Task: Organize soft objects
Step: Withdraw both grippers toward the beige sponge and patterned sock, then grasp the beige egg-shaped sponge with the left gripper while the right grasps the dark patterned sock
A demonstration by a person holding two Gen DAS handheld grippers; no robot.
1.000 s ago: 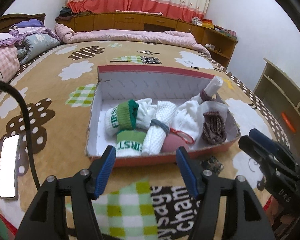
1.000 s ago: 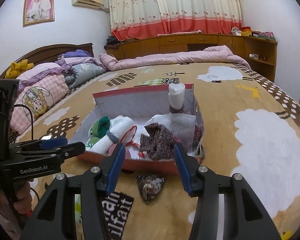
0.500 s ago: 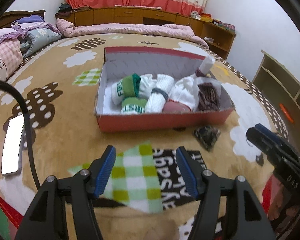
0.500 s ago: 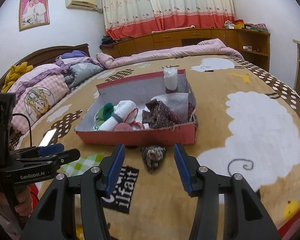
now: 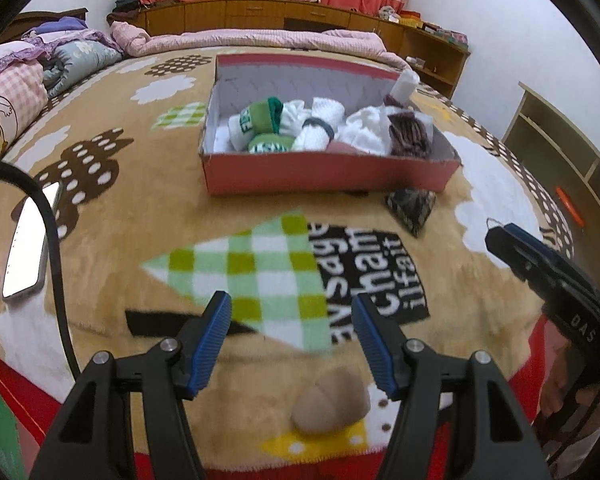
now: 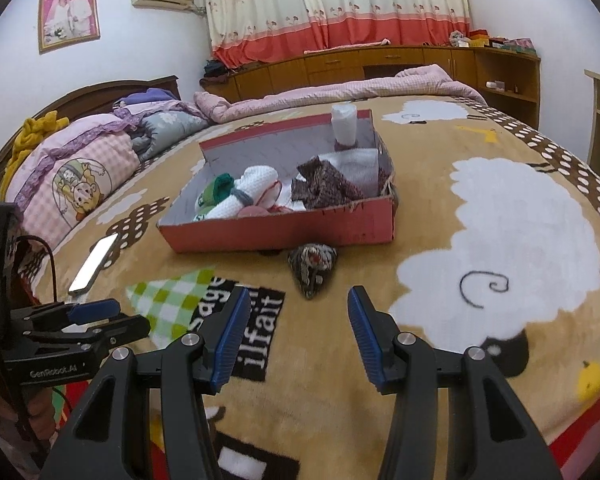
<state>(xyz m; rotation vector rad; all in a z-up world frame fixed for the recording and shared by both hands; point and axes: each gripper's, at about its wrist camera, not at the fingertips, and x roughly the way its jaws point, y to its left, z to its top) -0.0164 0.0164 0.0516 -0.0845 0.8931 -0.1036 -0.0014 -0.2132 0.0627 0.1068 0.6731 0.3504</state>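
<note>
A red cardboard box [image 5: 324, 176] [image 6: 284, 232] sits on the bed blanket, holding several rolled socks: green-and-white ones [image 5: 260, 120], white rolls [image 5: 320, 124] and a dark knitted one [image 5: 410, 134]. A dark patterned sock bundle [image 5: 412, 206] [image 6: 312, 266] lies on the blanket just outside the box's near wall. My left gripper [image 5: 292, 334] hangs open and empty well short of the box. Over the blanket, short of the loose bundle, my right gripper [image 6: 294, 334] is open and empty too. Each gripper shows at the edge of the other's view.
A phone [image 5: 28, 256] [image 6: 94, 264] lies on the blanket at the left, with a black cable [image 5: 56, 248] running past it. Pillows and folded quilts [image 6: 84, 168] are piled by the headboard. Wooden shelves [image 5: 560, 168] stand beyond the right bed edge.
Both grippers have drawn back from the box toward the near bed edge, so the box looks smaller and farther. The loose dark bundle is now in full sight. Jaws unchanged.
</note>
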